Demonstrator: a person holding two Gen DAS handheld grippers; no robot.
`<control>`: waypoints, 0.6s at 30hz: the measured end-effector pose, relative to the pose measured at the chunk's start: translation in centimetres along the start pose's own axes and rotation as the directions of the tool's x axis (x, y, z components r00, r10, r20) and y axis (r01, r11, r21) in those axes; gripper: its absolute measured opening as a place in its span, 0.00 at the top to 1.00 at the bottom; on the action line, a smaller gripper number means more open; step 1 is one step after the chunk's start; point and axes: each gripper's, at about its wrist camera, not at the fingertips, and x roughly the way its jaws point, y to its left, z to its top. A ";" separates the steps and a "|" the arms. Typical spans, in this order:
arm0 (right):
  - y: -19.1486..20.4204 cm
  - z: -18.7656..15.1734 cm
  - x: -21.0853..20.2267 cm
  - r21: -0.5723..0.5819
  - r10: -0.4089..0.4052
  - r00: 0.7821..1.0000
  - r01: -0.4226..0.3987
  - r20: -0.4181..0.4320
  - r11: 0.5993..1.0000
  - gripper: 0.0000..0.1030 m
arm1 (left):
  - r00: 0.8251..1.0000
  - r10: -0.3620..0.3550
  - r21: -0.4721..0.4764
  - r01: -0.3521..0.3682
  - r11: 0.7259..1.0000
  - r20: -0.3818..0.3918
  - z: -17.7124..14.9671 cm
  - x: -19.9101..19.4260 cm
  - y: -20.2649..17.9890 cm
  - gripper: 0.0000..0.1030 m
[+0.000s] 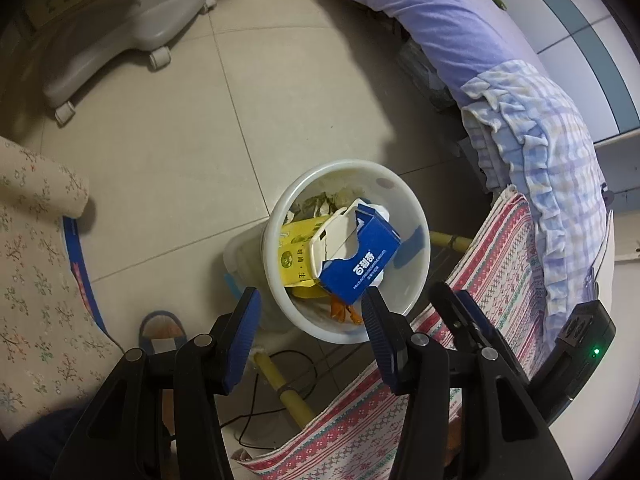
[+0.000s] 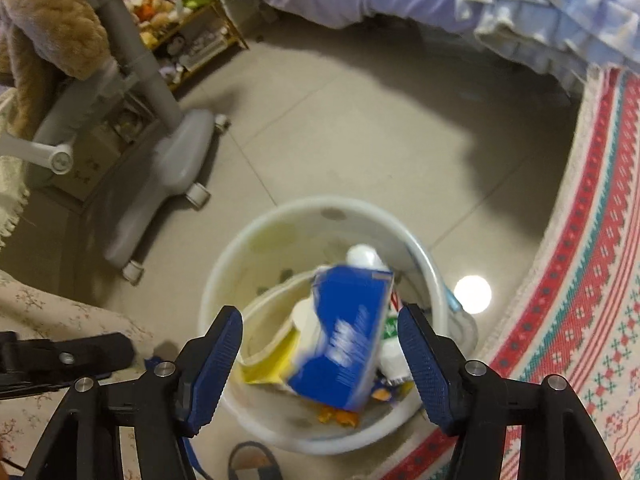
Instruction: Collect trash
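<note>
On the tiled floor (image 1: 168, 168) beside the bed, a white trash bin (image 1: 404, 208) stood upright, just beside a patterned woven cloth (image 1: 492, 264) hanging on its right. Inside the bin, a blue carton (image 1: 368, 260) lay tilted on top of the other waste, leaning against a yellow carton (image 1: 294, 256), with orange scraps (image 1: 340, 312) below them near the bin's near wall. From the right wrist view the blue carton (image 2: 348, 328) was motion-blurred, so it could not be established whether it had settled or was in free fall; a white round-topped container (image 2: 362, 256) appeared just behind it, though its identity was uncertain.

The left gripper (image 1: 310, 310) hovered above the near rim of the bin with its fingers (image 1: 244, 328) spread wide and nothing between them. The right gripper (image 2: 320, 336) was likewise positioned over the bin (image 2: 224, 280), its fingers (image 2: 424, 356) spread apart on either side of the blue carton, with visible gaps to it on both sides.

A grey wheeled chair base (image 1: 120, 40) stood well apart on the floor. A slipper (image 1: 162, 332) lay near the bin's foot.
</note>
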 end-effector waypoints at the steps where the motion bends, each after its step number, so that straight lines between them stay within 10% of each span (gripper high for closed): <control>1: -0.4 -0.1 0.0 0.013 -0.005 1.000 0.005 -0.006 1.000 0.32 | 1.000 0.007 0.011 -0.007 1.000 0.011 -0.2 -0.2 -0.3 0.46; 18: -1.6 -4.4 -11.7 0.070 -0.028 0.991 0.019 0.130 0.997 0.32 | 0.965 0.092 0.249 -0.155 0.956 0.247 -11.0 -6.4 -1.8 0.46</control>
